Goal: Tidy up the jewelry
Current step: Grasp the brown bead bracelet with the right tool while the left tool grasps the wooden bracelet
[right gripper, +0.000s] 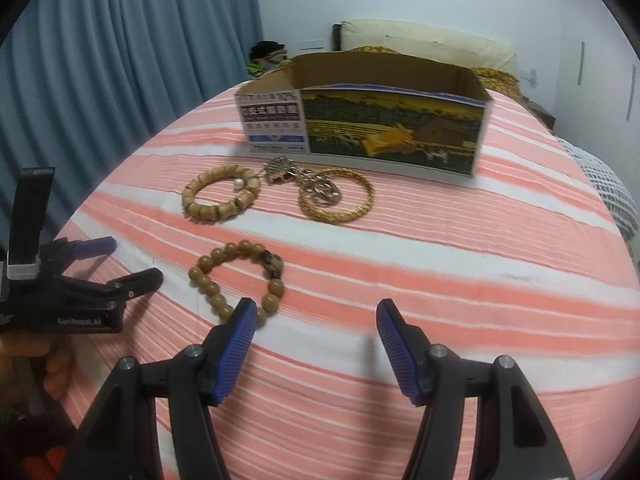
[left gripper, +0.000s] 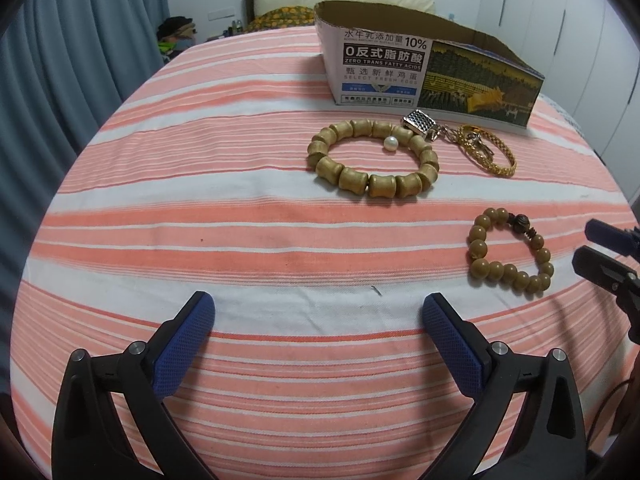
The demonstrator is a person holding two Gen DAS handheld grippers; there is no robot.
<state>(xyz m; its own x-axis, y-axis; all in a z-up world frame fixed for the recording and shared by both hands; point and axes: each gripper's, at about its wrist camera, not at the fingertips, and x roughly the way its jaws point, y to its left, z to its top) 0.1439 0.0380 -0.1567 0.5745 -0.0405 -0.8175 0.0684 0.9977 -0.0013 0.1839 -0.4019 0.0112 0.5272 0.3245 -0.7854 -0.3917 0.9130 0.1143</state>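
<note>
My right tongs (right gripper: 316,336) are wide and empty. The round-bead bracelet (right gripper: 240,280) lies near the box (right gripper: 392,128). It looks light and floppy, so I'd pinch one bead.

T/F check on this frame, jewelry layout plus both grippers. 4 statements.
1. All jewelry lies outside the cardboard box. True.
2. The pearl sits on the gold bangle. False: it sits inside the ring of the barrel-bead bracelet.
3. The right gripper holds the round-bead bracelet. False: its jaws are open, gripping nothing.
4. The left gripper has open jaws, nothing between them. True.
</note>
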